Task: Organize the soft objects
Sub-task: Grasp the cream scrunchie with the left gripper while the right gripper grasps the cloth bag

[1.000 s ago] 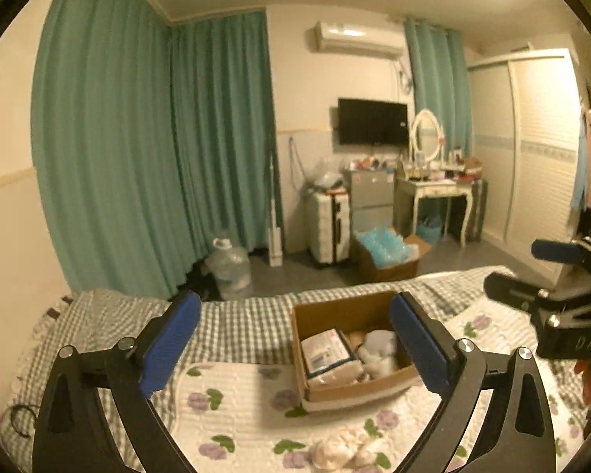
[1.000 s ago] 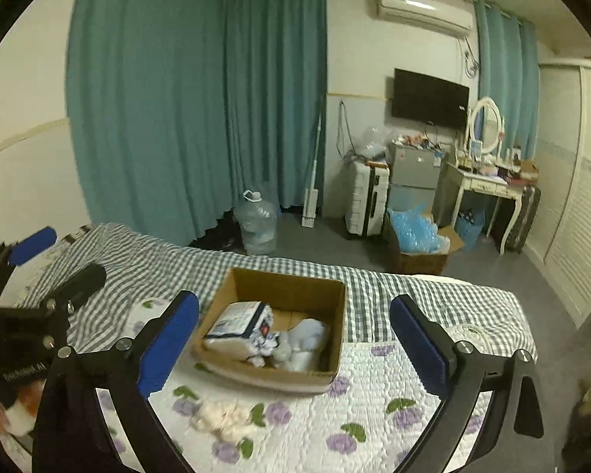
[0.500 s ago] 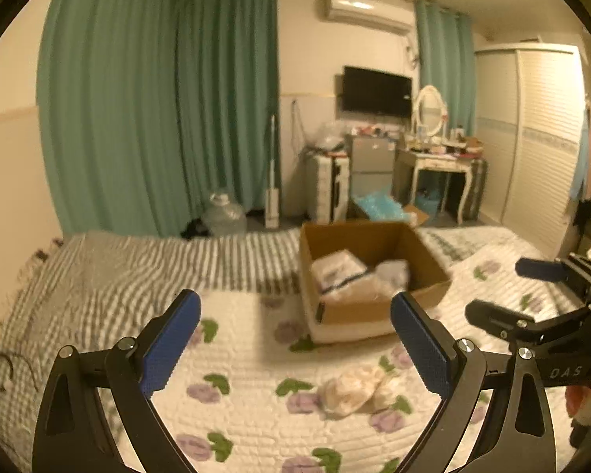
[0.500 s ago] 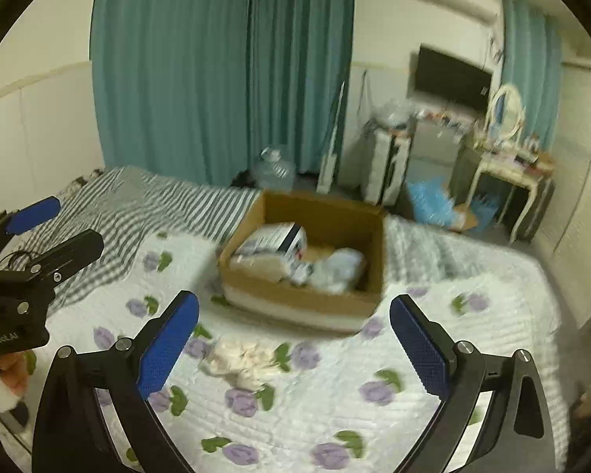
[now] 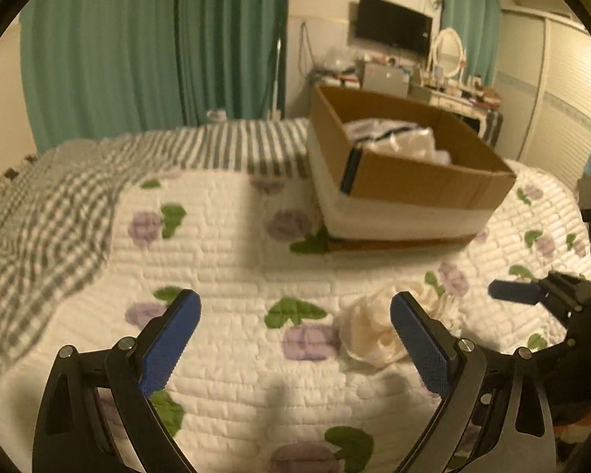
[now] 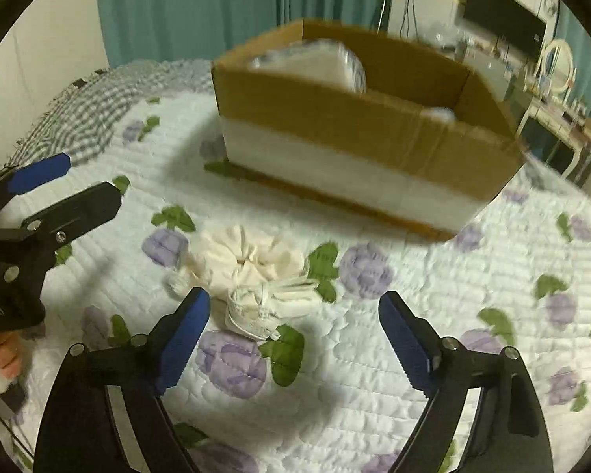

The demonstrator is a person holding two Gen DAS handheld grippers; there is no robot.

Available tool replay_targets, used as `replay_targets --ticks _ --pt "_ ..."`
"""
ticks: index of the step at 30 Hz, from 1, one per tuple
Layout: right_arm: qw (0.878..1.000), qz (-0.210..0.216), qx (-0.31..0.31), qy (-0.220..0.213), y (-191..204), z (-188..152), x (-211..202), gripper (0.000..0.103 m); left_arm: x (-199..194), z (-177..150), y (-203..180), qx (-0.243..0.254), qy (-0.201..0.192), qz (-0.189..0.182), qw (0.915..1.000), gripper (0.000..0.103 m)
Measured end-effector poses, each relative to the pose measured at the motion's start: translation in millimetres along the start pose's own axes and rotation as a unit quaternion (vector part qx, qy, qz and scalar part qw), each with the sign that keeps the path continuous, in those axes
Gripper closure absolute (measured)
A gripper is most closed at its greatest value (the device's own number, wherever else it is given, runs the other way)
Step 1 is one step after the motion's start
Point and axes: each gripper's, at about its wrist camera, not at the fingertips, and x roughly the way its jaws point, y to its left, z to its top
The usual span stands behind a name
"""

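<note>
A crumpled cream cloth bundle (image 6: 252,272) lies on the flowered quilt (image 6: 433,287), in front of a cardboard box (image 6: 358,126) that holds white soft items (image 6: 315,63). My right gripper (image 6: 295,331) is open and empty, low over the quilt, with the bundle just ahead and left of centre. My left gripper (image 5: 295,335) is open and empty; the bundle (image 5: 374,331) lies by its right finger. The box (image 5: 406,173) stands beyond it. Each gripper shows at the edge of the other's view.
A grey checked blanket (image 5: 51,205) covers the bed's left and far side. Green curtains (image 5: 157,47), a wall TV (image 5: 392,27), a dressing table with an oval mirror (image 5: 447,55) and a white wardrobe (image 5: 567,90) stand beyond the bed.
Both grippers have dropped and moved in toward the bed. The box and the cloth bundle now look much larger and closer. Both stay open.
</note>
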Motion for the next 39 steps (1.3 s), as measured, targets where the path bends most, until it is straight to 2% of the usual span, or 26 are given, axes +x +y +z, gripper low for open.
replay_targets --ticks 2,8,10,16,23,28,32,34,35,37,39 --pt "1.0 0.011 0.008 0.015 -2 -2 11 0.017 5 0 1 -0.004 0.008 0.0 1.0 0.004" --pt "0.998 0.042 0.032 0.036 -11 -3 32 0.033 11 -1 4 -0.006 0.015 0.002 0.9999 0.004" --pt "0.997 0.05 0.036 0.04 -12 -5 35 0.045 13 -2 4 -0.004 0.02 0.003 0.9998 0.004" --pt "0.997 0.048 0.05 0.016 -16 -4 15 0.046 11 -7 2 0.006 0.029 0.007 0.9995 0.004" --pt "0.996 -0.019 0.081 -0.032 -50 -7 -33 0.046 2 -5 -32 0.037 0.036 -0.013 0.9986 0.004" --pt "0.993 -0.025 0.109 -0.043 -71 -8 -46 0.046 25 -1 -63 0.048 0.06 -0.034 0.9965 0.004" --pt "0.992 -0.018 0.115 -0.04 -74 -7 -42 0.046 55 -5 -73 0.047 0.087 -0.028 0.9947 0.006" --pt "0.993 -0.02 0.114 -0.035 -71 -5 -37 0.046 64 -9 -72 0.041 0.096 -0.028 0.9941 0.014" --pt "0.993 -0.021 0.112 -0.032 -71 -5 -35 0.046 70 -12 -70 0.035 0.103 -0.029 0.9936 0.026" --pt "0.994 -0.024 0.108 -0.028 -67 -5 -33 0.046 76 -15 -67 0.022 0.116 -0.028 0.9926 0.035" --pt "0.994 -0.027 0.103 -0.026 -65 -5 -33 0.046 79 -18 -63 0.011 0.121 -0.038 0.9919 0.049"
